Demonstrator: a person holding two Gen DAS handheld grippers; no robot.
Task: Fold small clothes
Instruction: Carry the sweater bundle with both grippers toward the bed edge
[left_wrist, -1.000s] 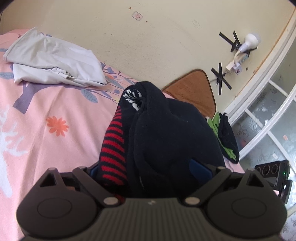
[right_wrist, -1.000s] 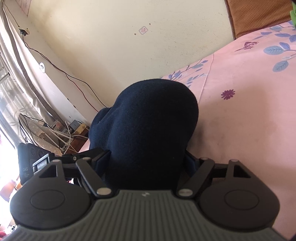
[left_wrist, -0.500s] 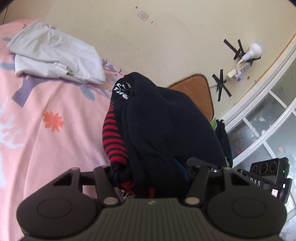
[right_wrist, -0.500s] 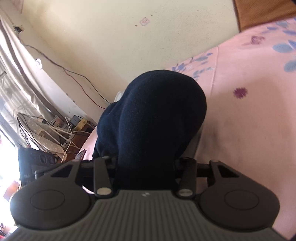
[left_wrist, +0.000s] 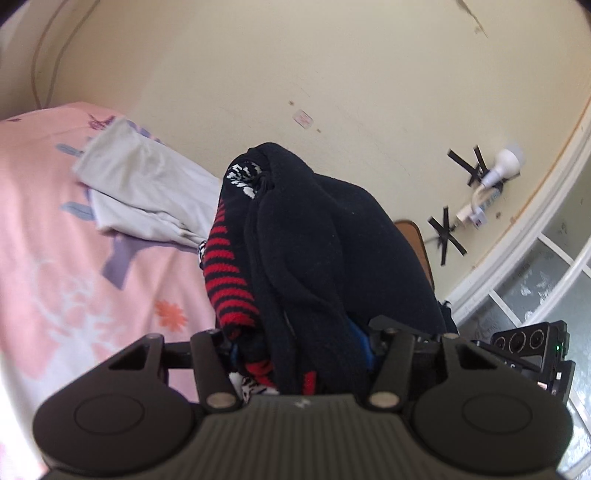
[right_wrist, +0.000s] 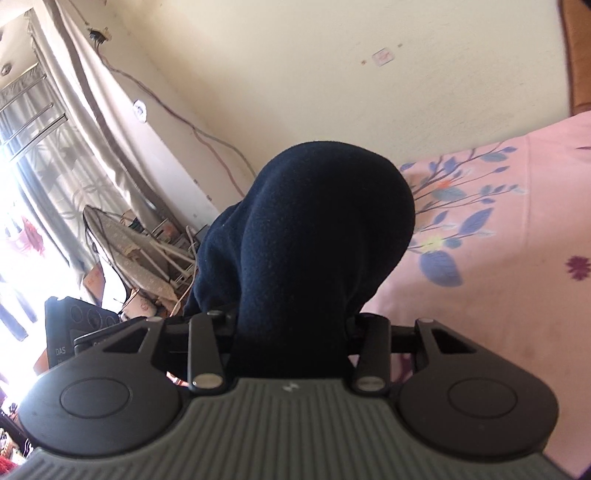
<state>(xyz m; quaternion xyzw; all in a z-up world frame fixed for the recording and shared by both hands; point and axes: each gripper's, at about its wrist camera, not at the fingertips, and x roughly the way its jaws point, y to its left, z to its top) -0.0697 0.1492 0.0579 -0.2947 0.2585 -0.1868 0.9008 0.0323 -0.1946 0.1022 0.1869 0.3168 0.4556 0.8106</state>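
We hold the dark garment (left_wrist: 325, 258) w/ both tongs: left tongs (left_wrist: 301, 343) clamp its red-striped end, right tongs (right_wrist: 291, 332) clamp its navy end (right_wrist: 317, 236). Garment is raised above the pink bed (left_wrist: 66, 280); white folded cloth (left_wrist: 147, 192) lies behind.

Garment (left_wrist: 332, 243): you hold a thick, matt, dark navy fleece; just left of your left gripper's (left_wrist: 299, 354) line it shows a red-and-black striped knit with a black-and-white patterned patch.
Same garment, right view (right_wrist: 317, 236): fuzzy, matt nap, bunched ahead of your right gripper (right_wrist: 291, 339).
Gripper bodies: matt black plastic with small bright metal pins; ribbed grey plastic nearest you.
Sheet (left_wrist: 55, 258): smooth, matt pink cloth with a floral print, left of your left tool.
White cloth (left_wrist: 144, 192): thin, smooth, lightly creased fabric, ahead-left.
Wall (left_wrist: 332, 74): matt cream plaster, slightly rough, marked.
Mat (left_wrist: 415, 240): brown woven cloth behind the garment.
Curtain (right_wrist: 66, 122): thin beige patterned fabric, far left of your right tool.
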